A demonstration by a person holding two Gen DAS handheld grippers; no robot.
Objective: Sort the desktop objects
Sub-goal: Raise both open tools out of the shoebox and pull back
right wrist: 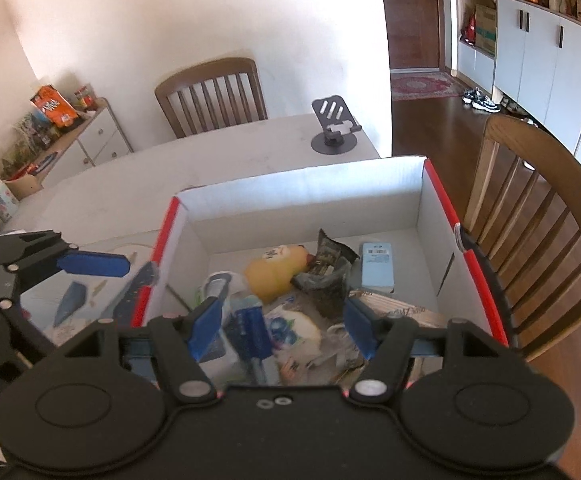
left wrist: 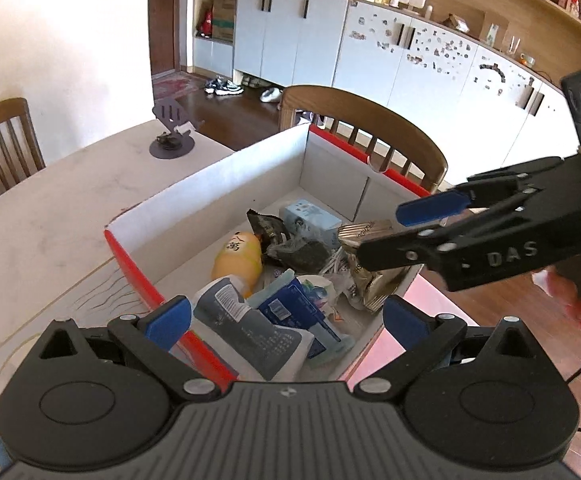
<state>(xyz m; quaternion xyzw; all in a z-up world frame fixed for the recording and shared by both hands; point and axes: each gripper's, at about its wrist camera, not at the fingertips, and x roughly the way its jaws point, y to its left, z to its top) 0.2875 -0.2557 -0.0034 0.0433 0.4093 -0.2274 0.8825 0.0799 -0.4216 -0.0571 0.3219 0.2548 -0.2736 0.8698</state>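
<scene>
**Box filling up, a few strays still sitting outside**

Hovering right at the lens: left gripper [left wrist: 286, 316], blue pads spread wide and clutching nothing, hanging just above the near end of the cardboard box [left wrist: 210, 184]. Same story with the right gripper [right wrist: 282, 328], jaws apart and empty, poised over the near edge of that same box.

Looking pretty far along, judging by the pile inside. Lying in there already: yellow bottle [left wrist: 239, 260], dark snack packet [left wrist: 268, 228], light blue carton [left wrist: 310, 216], white pouch [left wrist: 250, 332] with grey print, blue-labelled packet [left wrist: 294, 308], and a shiny crinkly wrapper [left wrist: 366, 280] leaning against the box's right wall. All jumbled together, touching and overlapping, so not guessing at an exact count.

Still remaining, going by the right wrist view: a couple of blue bits on the table [right wrist: 90, 208] just left of the box, namely a small blue wedge [right wrist: 71, 301] and a longer blue strip [right wrist: 136, 290] right beside the red edge. Too blurry for naming properly.

Standing well apart near the table's far end: a dark phone stand [left wrist: 172, 136], probably not part of the sorting
</scene>
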